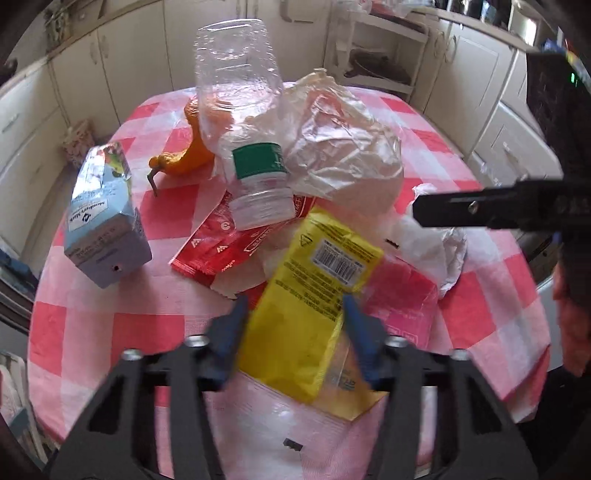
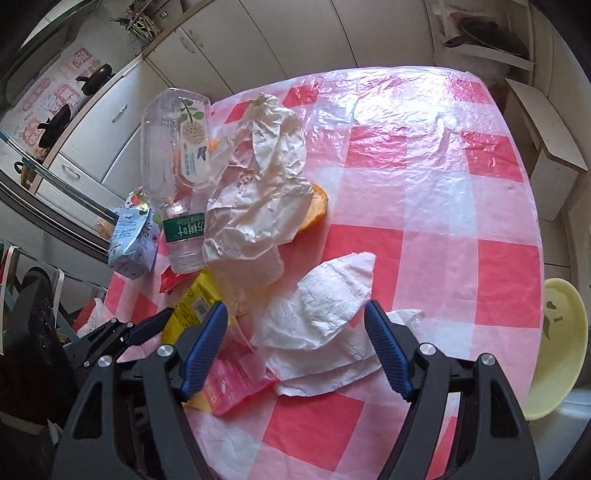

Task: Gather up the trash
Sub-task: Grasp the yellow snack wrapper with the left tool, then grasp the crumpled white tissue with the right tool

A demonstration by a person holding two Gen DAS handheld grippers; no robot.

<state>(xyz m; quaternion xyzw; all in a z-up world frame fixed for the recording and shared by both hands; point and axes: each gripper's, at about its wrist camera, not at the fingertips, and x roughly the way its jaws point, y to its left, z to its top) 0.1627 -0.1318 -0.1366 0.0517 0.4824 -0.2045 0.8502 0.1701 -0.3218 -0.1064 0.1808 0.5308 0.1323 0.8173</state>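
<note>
On a round table (image 2: 424,177) under a pink-and-white checked plastic cover, I hold both claws over a heap of trash crowded toward one side. My left claw (image 1: 293,314) is spread wide, its blue fingers (image 1: 360,332) on either side of a yellow wrapper (image 1: 314,280) that lies flat, barcode up, partly over a red packet (image 1: 221,243) and a pink packet (image 1: 399,291). Whether the fingers touch the wrapper I cannot tell. My right claw (image 2: 295,343) is also spread, with nothing between its fingers but a crumpled white paper towel (image 2: 325,321) lying on the table under them.

Beyond the yellow wrapper an empty clear bottle (image 1: 240,122) with a green band leans neck-down against a crumpled clear plastic bag (image 1: 343,147). An orange gourd (image 1: 184,155) sits behind the bottle, partly hidden. A pale blue carton (image 1: 103,218) stands tilted well to the left of the heap, near the table's edge.

From the right wrist view, the far and right-hand parts of the table (image 2: 443,240) carry only the wrinkled cover, up to the rim. A pale yellow bowl (image 2: 554,350) sits past the right edge, lower than the table. White cabinets (image 2: 295,33) line the wall close behind the far rim.
</note>
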